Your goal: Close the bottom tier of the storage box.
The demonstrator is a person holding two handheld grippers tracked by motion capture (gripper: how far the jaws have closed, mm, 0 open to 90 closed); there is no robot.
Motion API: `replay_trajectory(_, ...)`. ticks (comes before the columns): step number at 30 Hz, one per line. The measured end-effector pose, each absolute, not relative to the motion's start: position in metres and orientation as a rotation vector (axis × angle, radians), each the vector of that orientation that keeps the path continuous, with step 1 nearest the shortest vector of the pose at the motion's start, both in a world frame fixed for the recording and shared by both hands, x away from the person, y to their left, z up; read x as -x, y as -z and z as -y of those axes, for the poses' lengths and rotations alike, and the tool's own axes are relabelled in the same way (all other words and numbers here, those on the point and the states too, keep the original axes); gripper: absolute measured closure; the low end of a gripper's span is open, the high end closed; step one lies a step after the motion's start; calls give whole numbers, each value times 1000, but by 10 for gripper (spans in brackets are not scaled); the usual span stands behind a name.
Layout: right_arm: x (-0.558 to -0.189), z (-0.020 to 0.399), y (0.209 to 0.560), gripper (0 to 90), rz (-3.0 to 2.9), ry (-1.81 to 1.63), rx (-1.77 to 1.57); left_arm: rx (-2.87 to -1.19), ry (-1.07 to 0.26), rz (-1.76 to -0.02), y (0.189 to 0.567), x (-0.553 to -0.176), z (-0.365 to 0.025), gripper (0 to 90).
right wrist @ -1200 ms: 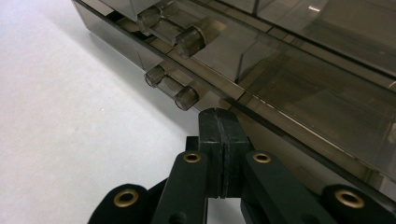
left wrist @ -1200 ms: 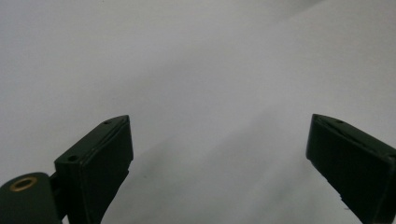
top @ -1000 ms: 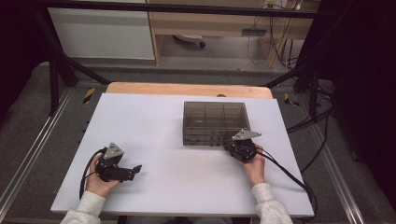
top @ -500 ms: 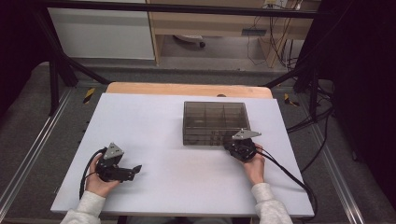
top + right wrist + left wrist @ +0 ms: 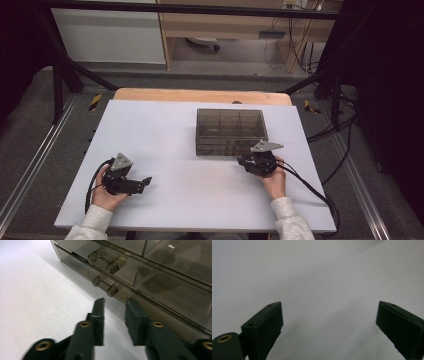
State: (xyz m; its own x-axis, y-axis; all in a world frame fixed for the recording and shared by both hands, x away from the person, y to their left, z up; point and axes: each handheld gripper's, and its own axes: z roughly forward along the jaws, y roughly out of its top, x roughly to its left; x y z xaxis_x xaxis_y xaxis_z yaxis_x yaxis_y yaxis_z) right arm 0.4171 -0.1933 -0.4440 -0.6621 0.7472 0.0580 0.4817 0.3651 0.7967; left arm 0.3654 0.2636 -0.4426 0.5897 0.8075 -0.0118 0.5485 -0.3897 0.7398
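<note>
White and flat, the table (image 5: 165,135) top has a smoky see-through plastic box (image 5: 231,131) sitting on it, a bit past the middle and over to the right. We can see little walls inside the box that split it into small rooms, and its lid is down. From the high view we see two hands come in from the bottom, both in pale sleeves. Our left hand (image 5: 102,192) rests on the table near the front left part, well apart from the box, and it holds the left gripper (image 5: 145,181), which points to the right across the bare white top. In the left gripper view its two black jaws stand far apart with only white table between them, so this claw is wide open and has hold of nothing. Our right hand (image 5: 276,176) holds the right gripper (image 5: 241,161) just in front of the box, near the box's front right corner. In the right gripper view we look along its jaws at the front wall of the box, where two small clear latches (image 5: 105,286) sit one above the other (they look like little round pegs). The tips of the jaws are just beside the lower latch, and we cannot tell if they touch it. These jaws are open only a little, with a thin gap between them, and nothing is held in that gap. A black cable (image 5: 310,187) trails back from this gripper across the table.
</note>
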Motion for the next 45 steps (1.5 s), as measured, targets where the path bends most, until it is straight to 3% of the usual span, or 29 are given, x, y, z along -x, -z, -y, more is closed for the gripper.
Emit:
replay_trajectory(11,-403,200,439,245,-2287,-1218,-1106,-2098,-458,-1072,443,-365,-263,72)
replay_trajectory(21,-388,209,440,40,-2279,-1260,-1140,-2102,-457,-1069,443,-365,-262,72)
replay_trajectory(25,-383,213,439,7,-2292,-1239,-1115,-2098,-458,-1072,442,-365,-263,71)
replay_trajectory(45,-371,262,450,5,-2281,-1277,-1226,-2102,-454,-1068,443,-365,-263,69)
